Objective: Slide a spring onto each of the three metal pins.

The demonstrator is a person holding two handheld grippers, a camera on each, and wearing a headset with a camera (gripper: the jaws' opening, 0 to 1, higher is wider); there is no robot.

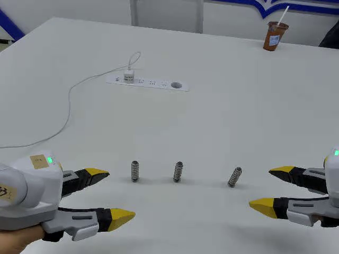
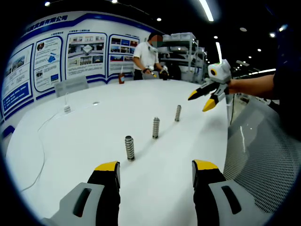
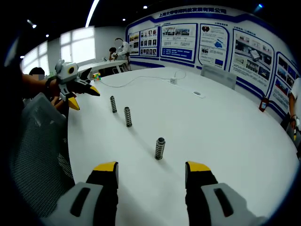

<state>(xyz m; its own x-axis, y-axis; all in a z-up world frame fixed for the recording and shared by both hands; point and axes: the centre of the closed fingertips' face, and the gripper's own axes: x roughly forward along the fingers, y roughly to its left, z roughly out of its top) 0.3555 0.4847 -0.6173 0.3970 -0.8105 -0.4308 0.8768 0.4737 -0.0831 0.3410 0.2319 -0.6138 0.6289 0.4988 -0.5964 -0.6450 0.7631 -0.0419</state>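
Head view | three springs [image 1: 178,172] stand upright on bench [image 1: 212,121] | left gripper [image 1: 119,193], right gripper [image 1: 261,186] fingers wide, empty | I judge springs light, squashy; pinch mid-coil gently

Three grey coil springs [image 1: 178,172] — standing in a row, well apart, on the white table [image 1: 222,121] — rightmost one tilted.

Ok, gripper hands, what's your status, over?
Left gripper open, empty. Right gripper open, empty. Three grey coiled metal springs upright in a row on white table. Nothing blocking.
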